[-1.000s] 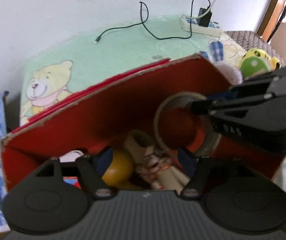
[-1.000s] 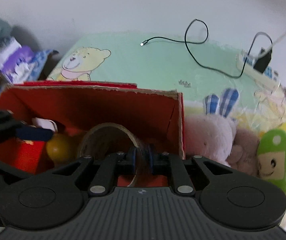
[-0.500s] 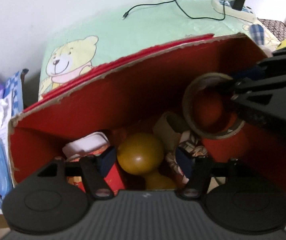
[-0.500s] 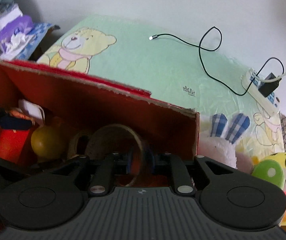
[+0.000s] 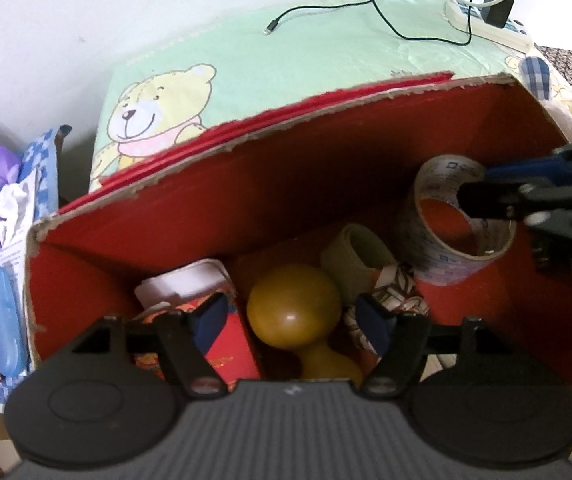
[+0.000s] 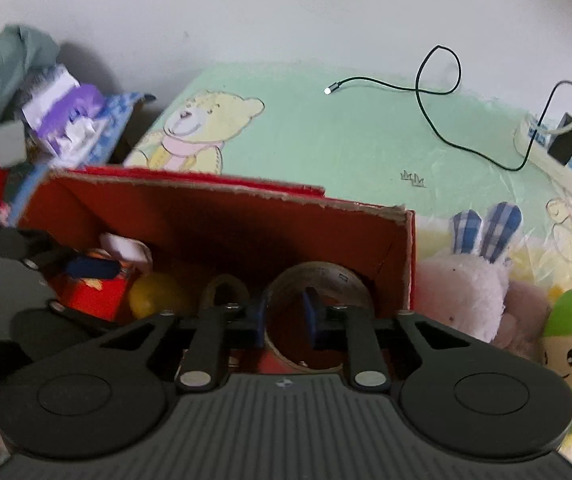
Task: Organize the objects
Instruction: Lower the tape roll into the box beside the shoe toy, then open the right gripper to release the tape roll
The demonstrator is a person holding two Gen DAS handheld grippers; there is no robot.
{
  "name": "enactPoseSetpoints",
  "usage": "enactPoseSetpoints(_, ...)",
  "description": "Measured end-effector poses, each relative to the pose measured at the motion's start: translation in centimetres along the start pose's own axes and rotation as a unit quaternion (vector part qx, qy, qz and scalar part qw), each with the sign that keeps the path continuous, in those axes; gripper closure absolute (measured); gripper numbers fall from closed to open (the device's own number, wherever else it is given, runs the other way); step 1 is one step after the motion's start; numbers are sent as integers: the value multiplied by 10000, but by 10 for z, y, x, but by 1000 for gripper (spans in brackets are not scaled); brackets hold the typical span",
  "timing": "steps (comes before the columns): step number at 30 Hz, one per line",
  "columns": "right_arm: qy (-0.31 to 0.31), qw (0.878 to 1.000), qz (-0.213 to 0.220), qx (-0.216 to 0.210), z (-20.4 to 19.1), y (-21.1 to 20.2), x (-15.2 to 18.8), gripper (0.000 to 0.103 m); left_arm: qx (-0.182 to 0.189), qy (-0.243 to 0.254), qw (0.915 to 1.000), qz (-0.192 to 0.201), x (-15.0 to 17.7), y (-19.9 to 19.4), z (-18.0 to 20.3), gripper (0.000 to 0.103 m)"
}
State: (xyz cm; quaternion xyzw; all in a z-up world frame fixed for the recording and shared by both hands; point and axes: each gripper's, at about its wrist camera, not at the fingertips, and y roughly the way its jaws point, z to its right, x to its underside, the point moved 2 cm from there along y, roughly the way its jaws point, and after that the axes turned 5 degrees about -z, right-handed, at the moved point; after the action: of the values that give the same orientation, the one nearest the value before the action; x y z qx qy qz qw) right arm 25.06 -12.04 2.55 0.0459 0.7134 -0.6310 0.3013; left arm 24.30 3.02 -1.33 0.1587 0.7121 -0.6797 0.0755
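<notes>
The right gripper (image 6: 285, 317) stood parted, its fingers astride the wall of the tape roll (image 6: 318, 280), which sat inside the red box (image 5: 246, 200). The left gripper (image 5: 292, 322) gaped wide above a yellow knob (image 5: 294, 304).

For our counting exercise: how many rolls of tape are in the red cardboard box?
2. A large brownish tape roll stands at the red cardboard box's right end. A smaller beige roll lies beside the yellow wooden ball. Others may be hidden underneath.
</notes>
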Motion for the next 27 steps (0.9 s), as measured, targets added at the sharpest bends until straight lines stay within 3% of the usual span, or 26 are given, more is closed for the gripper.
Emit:
enactPoseSetpoints(12, 277, 9985, -405, -236, -3, 28, -1, 84, -79, -132, 9999, 6, -5, 2, -2, 29)
enactPoseSetpoints(17, 511, 9955, -558, -569, 2, 36, -1, 96, -100, -153, 9998, 20, -5, 1, -2, 27)
enactPoseSetpoints(22, 645, 9917, -429, -1030, 4, 35, 0, 97, -126, -167, 9998, 30, -5, 1, -2, 27)
enactPoseSetpoints(27, 701, 9902, -401, -1142, 5, 35, -1, 97, -145, -162, 9998, 34, -6, 2, -2, 26)
